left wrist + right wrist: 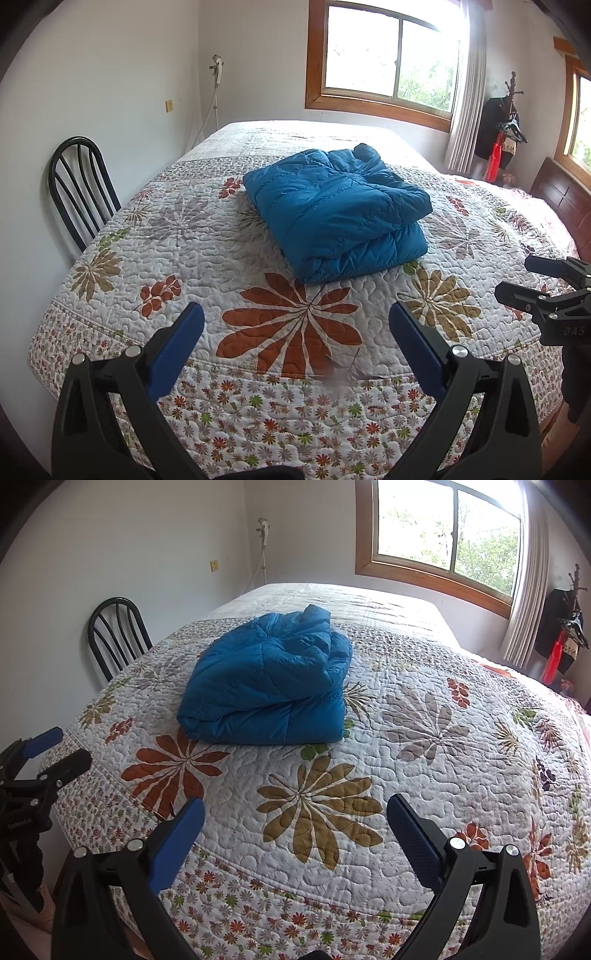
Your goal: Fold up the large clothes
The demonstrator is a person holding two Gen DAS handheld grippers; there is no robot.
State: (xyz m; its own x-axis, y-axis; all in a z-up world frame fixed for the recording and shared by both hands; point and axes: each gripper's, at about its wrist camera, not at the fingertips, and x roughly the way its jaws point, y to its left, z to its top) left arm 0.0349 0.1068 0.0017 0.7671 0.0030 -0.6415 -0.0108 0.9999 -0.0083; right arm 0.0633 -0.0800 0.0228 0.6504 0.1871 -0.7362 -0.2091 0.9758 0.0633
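Both tongs hang released over the near edge of the bed (pixel 110 280): left tongs (pixel 295 325) and right tongs (pixel 295 818) gape wide, empty. Ahead of them, well apart, the blue jacket (pixel 332 210) lies folded on the quilt. Its underside layers are hidden. Beyond, a chair (pixel 79 184) stands partly cut off by the bed.
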